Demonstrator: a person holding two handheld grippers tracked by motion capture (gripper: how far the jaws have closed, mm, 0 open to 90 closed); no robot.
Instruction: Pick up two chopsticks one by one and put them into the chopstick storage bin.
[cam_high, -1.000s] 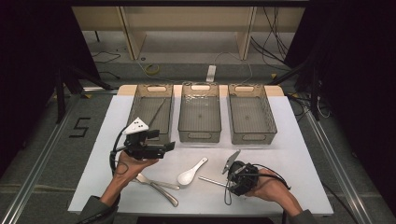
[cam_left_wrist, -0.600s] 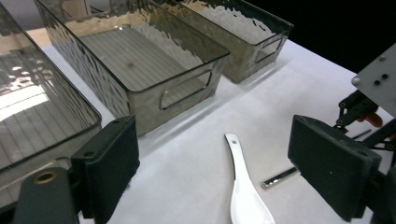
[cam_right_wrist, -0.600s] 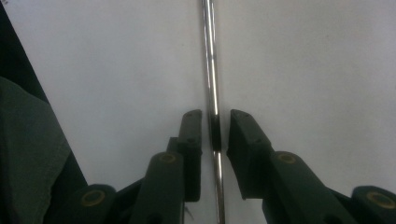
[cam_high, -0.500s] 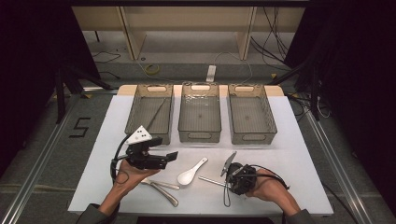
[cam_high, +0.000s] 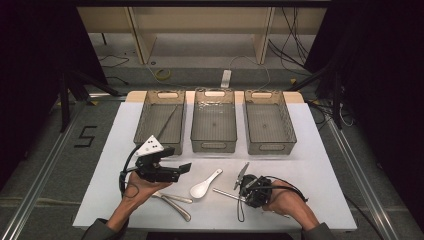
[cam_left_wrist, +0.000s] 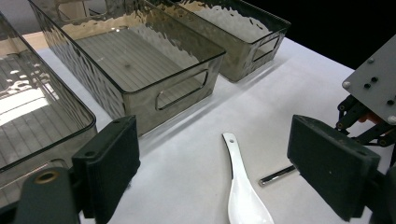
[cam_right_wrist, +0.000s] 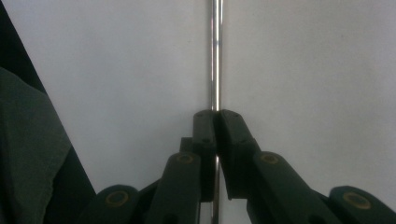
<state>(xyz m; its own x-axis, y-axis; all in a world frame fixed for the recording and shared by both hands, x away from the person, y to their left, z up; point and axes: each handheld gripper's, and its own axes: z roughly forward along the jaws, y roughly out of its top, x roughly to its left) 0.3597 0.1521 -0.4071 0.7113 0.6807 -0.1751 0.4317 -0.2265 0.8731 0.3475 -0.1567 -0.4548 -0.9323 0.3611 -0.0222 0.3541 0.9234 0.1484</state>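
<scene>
Lying on the white table (cam_high: 320, 165), a thin metal rod (cam_right_wrist: 215, 51) is clamped by the right gripper (cam_right_wrist: 215, 114), fingers just closed; the left gripper (cam_left_wrist: 224, 158) is held open above a white spoon (cam_left_wrist: 240, 196).

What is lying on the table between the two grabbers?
A white spoon lies between the left gripper and the right gripper, seen in the high view.

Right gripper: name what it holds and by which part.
The right gripper has just been closing and is shut on a thin shiny metal rod, clamped partway along its shaft. Left gripper: open, empty.
</scene>
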